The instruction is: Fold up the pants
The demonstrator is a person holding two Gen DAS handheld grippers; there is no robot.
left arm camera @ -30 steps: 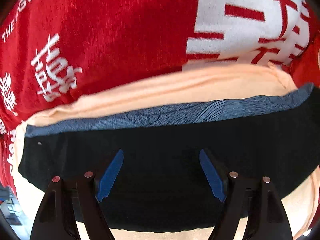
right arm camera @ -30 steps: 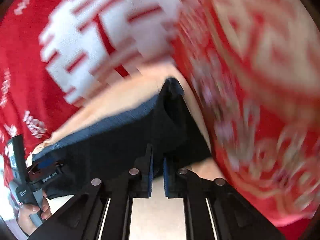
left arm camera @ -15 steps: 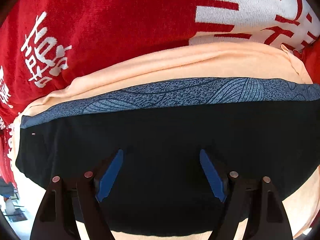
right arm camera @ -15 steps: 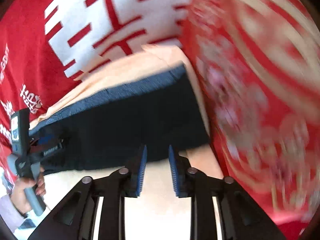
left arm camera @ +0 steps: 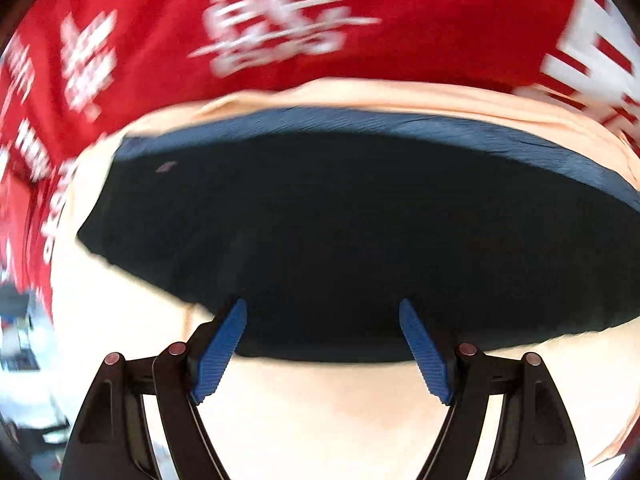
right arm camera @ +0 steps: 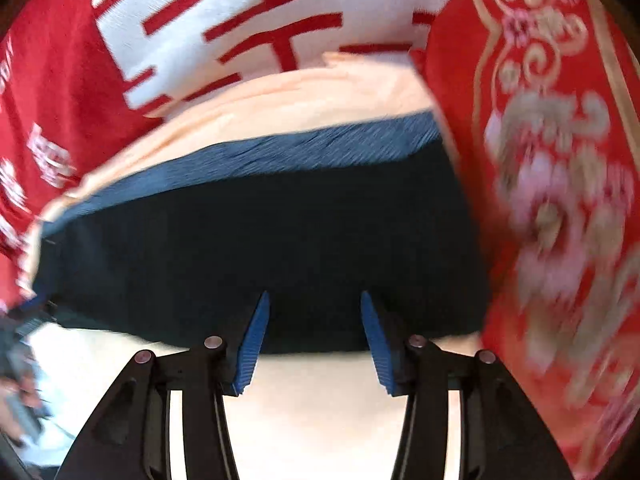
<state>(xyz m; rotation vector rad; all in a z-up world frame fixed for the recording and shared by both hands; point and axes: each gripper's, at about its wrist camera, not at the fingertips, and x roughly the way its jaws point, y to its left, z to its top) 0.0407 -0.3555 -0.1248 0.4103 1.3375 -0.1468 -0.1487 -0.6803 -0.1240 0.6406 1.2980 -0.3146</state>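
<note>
Right tongs (right arm camera: 314, 308), clamped on a pants corner 1 s ago, are now spread wide and empty; left tongs (left arm camera: 323, 312) are staying wide open and pulling back toward the near edge. The pants (left arm camera: 340, 240) are lying flat in a folded dark rectangle on the peach cloth (left arm camera: 320, 420), over the red blanket (left arm camera: 160, 60). The fold step is looking finished; the next move is calling for a regrip on 1 side edge for a further fold.

Pants (left arm camera: 352, 240) on cloth (left arm camera: 320, 400), blanket (left arm camera: 400, 40) behind.
</note>
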